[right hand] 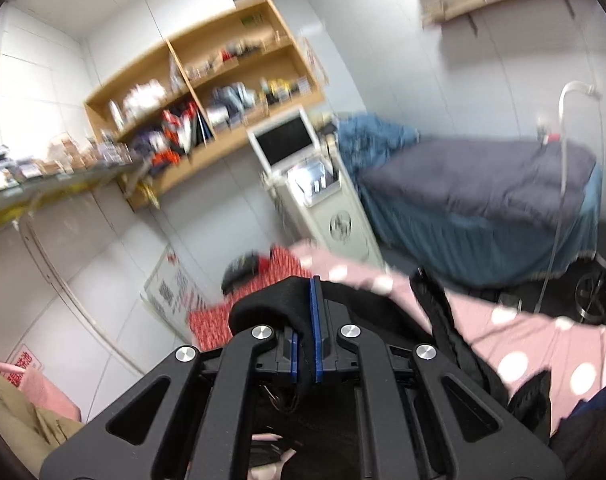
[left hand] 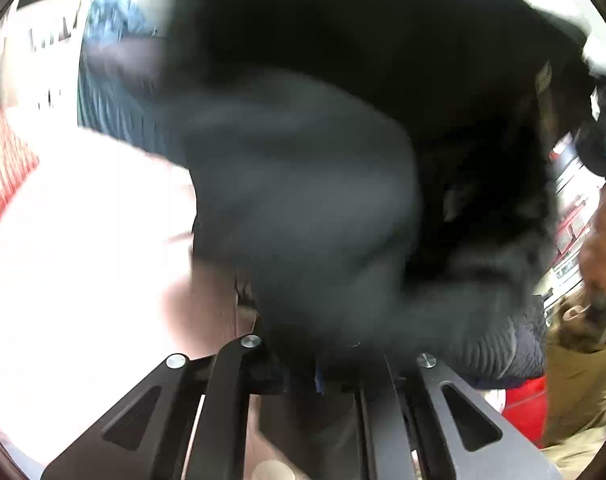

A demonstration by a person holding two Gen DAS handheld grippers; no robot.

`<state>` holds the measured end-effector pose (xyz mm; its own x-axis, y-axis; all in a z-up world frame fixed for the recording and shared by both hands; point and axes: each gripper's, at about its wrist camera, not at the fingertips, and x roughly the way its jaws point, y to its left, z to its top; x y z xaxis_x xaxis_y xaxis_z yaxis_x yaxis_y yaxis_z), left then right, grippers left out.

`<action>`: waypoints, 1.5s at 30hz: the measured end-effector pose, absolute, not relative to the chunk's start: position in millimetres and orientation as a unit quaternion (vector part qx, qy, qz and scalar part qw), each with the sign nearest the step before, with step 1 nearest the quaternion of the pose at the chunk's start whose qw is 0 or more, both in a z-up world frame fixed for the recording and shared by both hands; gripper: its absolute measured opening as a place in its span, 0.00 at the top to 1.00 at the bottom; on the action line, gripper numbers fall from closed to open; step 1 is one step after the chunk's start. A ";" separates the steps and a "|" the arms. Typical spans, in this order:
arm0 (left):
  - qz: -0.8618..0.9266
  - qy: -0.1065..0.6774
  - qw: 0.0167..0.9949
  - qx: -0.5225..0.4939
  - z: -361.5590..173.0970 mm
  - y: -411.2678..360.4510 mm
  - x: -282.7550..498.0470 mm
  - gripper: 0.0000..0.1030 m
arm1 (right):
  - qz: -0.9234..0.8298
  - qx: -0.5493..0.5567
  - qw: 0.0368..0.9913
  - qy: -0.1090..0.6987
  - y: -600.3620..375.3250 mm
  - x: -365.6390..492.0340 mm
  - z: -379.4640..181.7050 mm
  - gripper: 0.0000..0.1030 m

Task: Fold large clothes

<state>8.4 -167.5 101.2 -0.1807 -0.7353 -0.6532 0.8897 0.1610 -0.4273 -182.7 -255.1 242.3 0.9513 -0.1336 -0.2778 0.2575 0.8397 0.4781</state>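
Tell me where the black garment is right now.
The black garment is pinched in the right gripper, in the lower middle of the right wrist view, just in front of the pink polka-dot cloth. In the left wrist view it fills the centre, blurred.

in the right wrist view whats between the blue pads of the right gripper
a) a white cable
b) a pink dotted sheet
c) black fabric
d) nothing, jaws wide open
c: the right gripper has its blue pads closed on a fold of the black fabric garment, which bulges out to the left of the pads, while the pink cloth with white dots lies beyond it, outside the jaws.
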 end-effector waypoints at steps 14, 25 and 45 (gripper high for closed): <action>-0.649 0.087 0.752 -0.073 361.1 -47.5 -21.5 0.94 | -0.027 0.125 0.975 -0.179 -154.4 -310.4 421.8 0.95; -0.541 0.228 0.809 -0.038 308.6 -113.7 153.0 0.89 | -0.151 0.305 0.940 0.033 -293.9 -121.7 340.4 0.93; -0.285 0.516 0.791 0.164 -40.0 -35.7 210.6 0.07 | -0.319 0.424 0.713 0.459 -331.0 -97.4 -69.7 0.21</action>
